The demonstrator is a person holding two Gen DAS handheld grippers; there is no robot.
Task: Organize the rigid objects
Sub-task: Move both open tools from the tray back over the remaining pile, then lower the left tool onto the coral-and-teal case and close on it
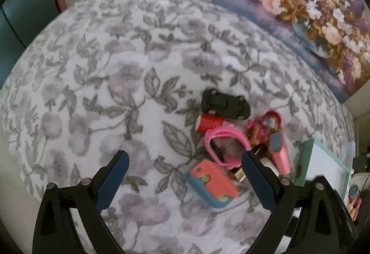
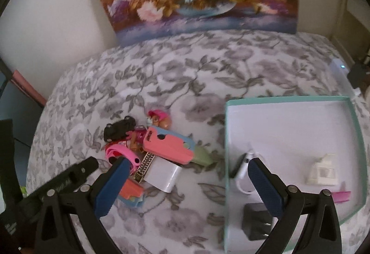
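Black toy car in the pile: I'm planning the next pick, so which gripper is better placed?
Left, probably: the left gripper faces the black toy car, jaws open.

Both grippers hang empty with fingers spread wide: the left gripper [image 1: 185,168] beside the right gripper [image 2: 187,173], each pointing forward and down.

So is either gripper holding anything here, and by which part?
Nothing is held. The left gripper and the right gripper are both open, with only the floral blanket and the pile of objects beyond showing between their fingers.
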